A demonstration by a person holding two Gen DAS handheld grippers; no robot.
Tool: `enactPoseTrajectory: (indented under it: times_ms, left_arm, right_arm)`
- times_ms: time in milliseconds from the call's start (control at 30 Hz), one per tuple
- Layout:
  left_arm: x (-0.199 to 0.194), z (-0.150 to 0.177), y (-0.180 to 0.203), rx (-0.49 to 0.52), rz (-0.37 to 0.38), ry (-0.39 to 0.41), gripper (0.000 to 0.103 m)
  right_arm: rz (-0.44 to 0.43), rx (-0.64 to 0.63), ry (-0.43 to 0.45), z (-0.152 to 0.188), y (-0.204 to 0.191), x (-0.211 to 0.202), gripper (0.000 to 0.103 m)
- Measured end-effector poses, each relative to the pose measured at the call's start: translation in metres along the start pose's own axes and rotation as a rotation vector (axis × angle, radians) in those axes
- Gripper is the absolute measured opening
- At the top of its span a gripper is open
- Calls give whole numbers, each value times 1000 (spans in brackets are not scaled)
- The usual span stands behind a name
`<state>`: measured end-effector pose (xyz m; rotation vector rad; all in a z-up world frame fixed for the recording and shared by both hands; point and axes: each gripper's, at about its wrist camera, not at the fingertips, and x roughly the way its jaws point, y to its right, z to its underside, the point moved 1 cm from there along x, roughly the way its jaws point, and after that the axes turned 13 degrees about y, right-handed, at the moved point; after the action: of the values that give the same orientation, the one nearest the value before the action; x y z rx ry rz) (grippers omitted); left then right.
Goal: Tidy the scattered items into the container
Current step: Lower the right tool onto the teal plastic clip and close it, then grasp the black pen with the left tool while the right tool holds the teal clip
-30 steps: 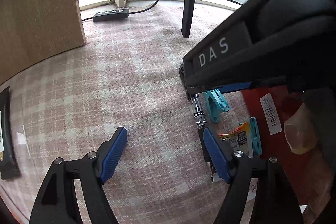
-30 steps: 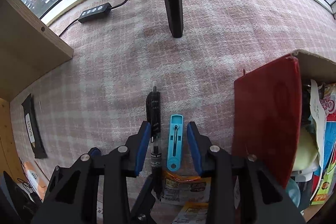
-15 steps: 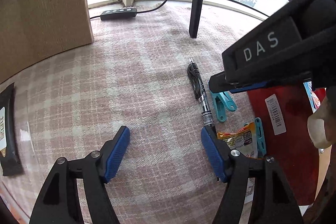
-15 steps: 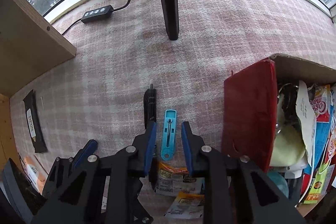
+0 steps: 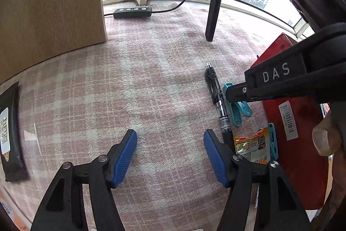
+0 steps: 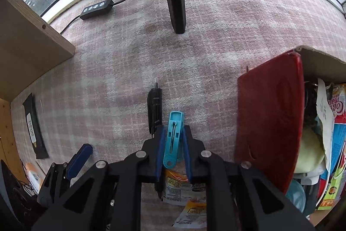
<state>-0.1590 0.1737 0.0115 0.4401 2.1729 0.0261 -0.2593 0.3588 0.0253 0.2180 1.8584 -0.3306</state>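
**Gripping the clip, box next**

Starting big: plaid cloth (image 6: 227, 21) covers the counter; red-sided box (image 6: 270, 114), already stuffed, sits just right of the right claw (image 6: 173, 144). That claw is pinched on the teal clothespin (image 6: 174, 135), long axis running straight ahead along the fingers, still low over the cloth. Black pen (image 6: 154, 109) lies parallel, just left. Left claw (image 5: 169, 155) is spread wide, holding nothing. Likely next: lift, swing right into the box.
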Motion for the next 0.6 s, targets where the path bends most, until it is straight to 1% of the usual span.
enactPoseTrajectory:
  times_ms: [100, 200, 267, 333, 400, 600]
  left_arm:
    - [9, -5, 6, 33, -12, -4, 64]
    - [14, -8, 12, 56, -27, 1, 65]
    - [15, -7, 18, 82, -44, 2, 70]
    - [17, -8, 22, 86, -54, 5, 73]
    - [18, -11, 22, 73, -61, 5, 74]
    - [19, -14, 22, 57, -94, 5, 80]
  right_arm:
    - [-7, -5, 9, -1, -2, -4, 13]
    - [-16, 26, 33, -5, -1, -12, 13]
    - [-16, 32, 50, -8, 0, -18, 13]
    - [-28, 44, 49, -12, 1, -21, 13]
    - [-39, 55, 44, -14, 2, -22, 13]
    - [-35, 62, 43, -21, -4, -22, 13]
